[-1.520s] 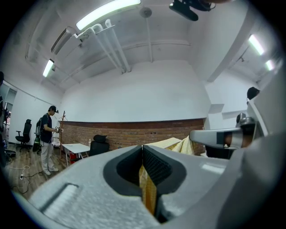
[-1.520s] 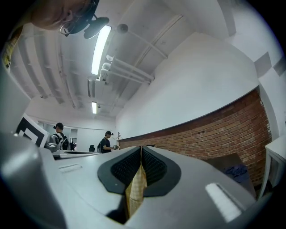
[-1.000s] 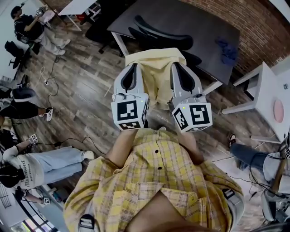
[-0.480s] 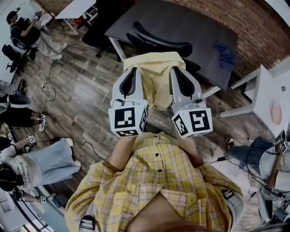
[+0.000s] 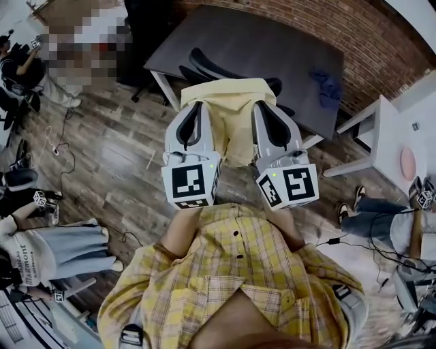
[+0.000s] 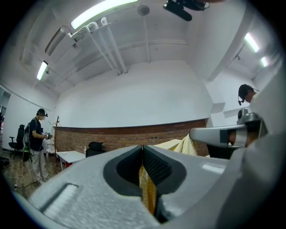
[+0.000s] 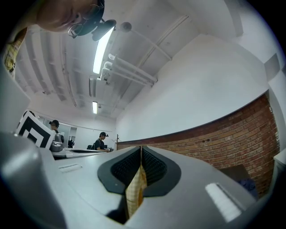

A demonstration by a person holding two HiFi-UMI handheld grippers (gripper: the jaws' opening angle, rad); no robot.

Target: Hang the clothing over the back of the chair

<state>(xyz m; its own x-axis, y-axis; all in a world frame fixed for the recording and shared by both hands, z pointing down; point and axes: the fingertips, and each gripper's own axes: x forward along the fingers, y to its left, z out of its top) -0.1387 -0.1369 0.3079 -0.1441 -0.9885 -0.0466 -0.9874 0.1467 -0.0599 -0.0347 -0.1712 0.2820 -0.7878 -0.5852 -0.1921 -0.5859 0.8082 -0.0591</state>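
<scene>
Hanging not done yet: clothing is held up at frame centre, clenched by the left hand-held gripper and right hand-held gripper. Draping over the chair at upper centre is left.

**Brick-walled workroom, plank floor**

A red brick wall runs behind a dark grey table, and a white table stands at the right. The brown wood-plank floor carries loose cables. Overhead, on a white ceiling, are fluorescent tube lights.
</scene>
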